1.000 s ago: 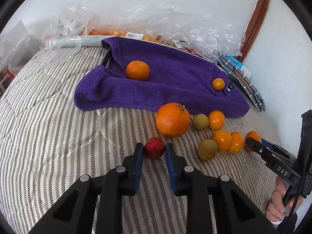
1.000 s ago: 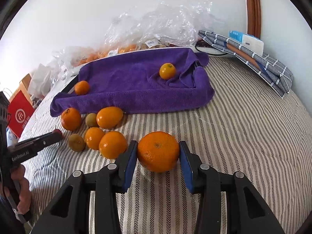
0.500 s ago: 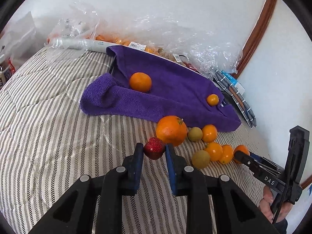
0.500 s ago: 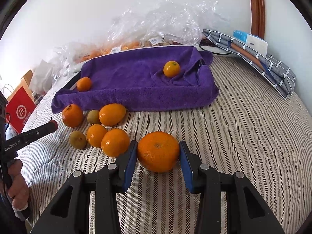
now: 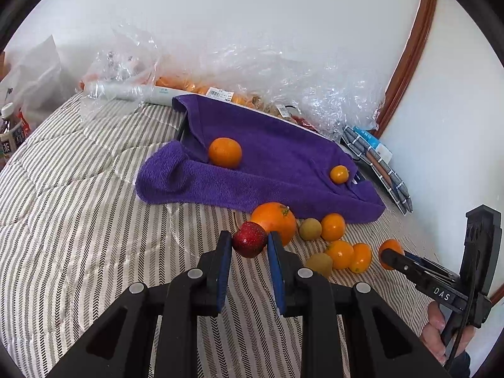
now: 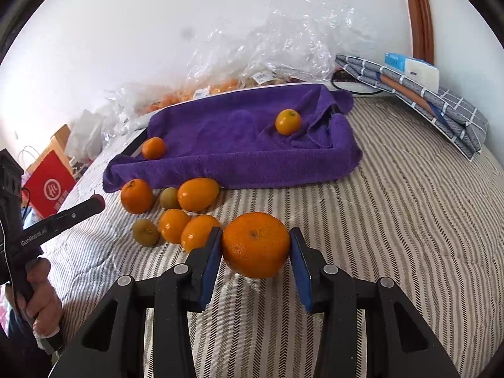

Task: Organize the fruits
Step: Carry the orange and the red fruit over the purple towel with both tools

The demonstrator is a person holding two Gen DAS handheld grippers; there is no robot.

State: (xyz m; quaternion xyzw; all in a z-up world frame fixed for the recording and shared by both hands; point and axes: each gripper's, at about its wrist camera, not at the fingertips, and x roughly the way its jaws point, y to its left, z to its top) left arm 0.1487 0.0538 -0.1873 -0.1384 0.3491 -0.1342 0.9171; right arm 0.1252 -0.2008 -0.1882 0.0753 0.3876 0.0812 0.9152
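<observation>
My left gripper [image 5: 249, 245] is shut on a small red fruit [image 5: 249, 238] and holds it above the striped bedding. My right gripper [image 6: 255, 249] is shut on a large orange [image 6: 255, 244], lifted off the bedding; it shows at the right of the left wrist view [image 5: 389, 253]. A purple towel-lined tray [image 5: 277, 163] [image 6: 239, 145] holds two oranges [image 5: 225, 152] [image 5: 339, 174]. Several oranges and kiwis lie loose in front of it [image 5: 334, 245] [image 6: 176, 214], with a big orange [image 5: 275, 220] nearest the red fruit.
Clear plastic bags of fruit [image 5: 252, 75] lie behind the tray by the wall. Folded checked cloth and a blue box [image 6: 419, 88] sit at the far right. A red paper bag [image 6: 47, 186] stands off the bed's left side. A bottle [image 5: 9, 132] is at the left edge.
My left gripper has risen and drawn back with the red fruit. My right gripper has lifted the large orange slightly and tilted.
</observation>
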